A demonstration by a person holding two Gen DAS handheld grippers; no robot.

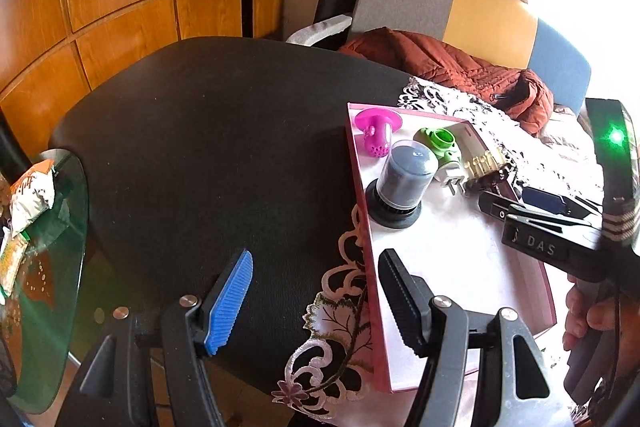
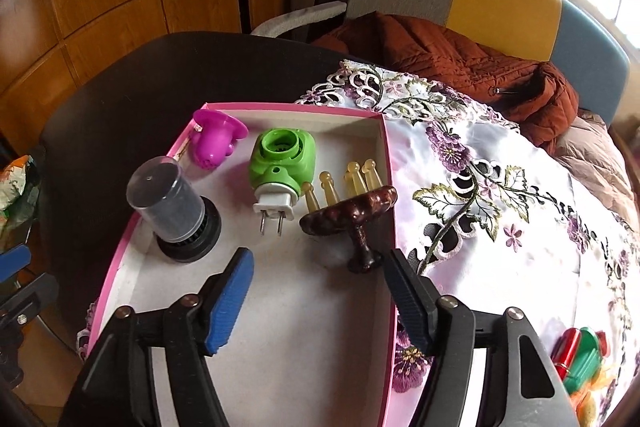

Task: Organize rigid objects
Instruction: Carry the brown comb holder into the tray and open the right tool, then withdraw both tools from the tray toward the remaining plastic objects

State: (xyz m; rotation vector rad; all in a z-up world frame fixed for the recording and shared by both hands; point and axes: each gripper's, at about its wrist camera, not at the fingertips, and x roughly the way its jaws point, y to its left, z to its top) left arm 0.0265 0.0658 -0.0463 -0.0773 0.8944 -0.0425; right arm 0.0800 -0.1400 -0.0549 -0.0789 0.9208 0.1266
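Note:
A pink-rimmed shallow box (image 2: 387, 163) lies on the table and also shows in the left wrist view (image 1: 358, 187). In it are a magenta strainer plug (image 2: 214, 141), a grey cylinder on a black base (image 2: 176, 207), a green plug-in device (image 2: 280, 157) and a dark brown massager with amber prongs (image 2: 352, 211) leaning at the box's right wall. My right gripper (image 2: 318, 301) is open and empty over the box, just short of the massager's handle. My left gripper (image 1: 316, 301) is open and empty at the box's left edge, over the black table (image 1: 208, 131).
An embroidered floral cloth (image 2: 500, 211) covers the table's right part. A red and green object (image 2: 580, 359) lies at the cloth's near right. A rust jacket (image 2: 460, 63) sits on the chair behind. A glass side table (image 1: 44, 267) with snack packets stands at the left.

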